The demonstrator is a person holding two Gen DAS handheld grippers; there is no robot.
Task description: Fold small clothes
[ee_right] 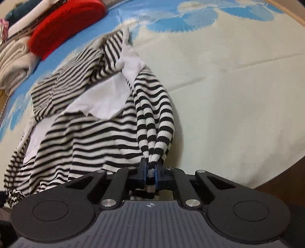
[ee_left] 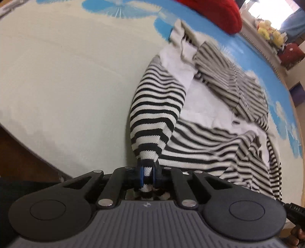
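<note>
A black-and-white striped garment (ee_left: pixel 200 139) with white panels lies rumpled on a cream and blue cloth (ee_left: pixel 66 76). My left gripper (ee_left: pixel 148 172) is shut on a bunched striped edge of it, which rises taut from the blue pads. In the right wrist view the same striped garment (ee_right: pixel 91 137) spreads to the left, and my right gripper (ee_right: pixel 150 171) is shut on another gathered striped edge that pulls up in folds. Between the two grips the fabric sags in loose waves. Neither gripper shows in the other's view.
A red knitted item (ee_left: pixel 219 13) lies at the far edge, with folded pale clothes (ee_right: pixel 13 63) beside it. Soft toys (ee_left: pixel 269 31) sit on a shelf beyond. The cloth's near edge drops to brown wood (ee_left: pixel 17 158).
</note>
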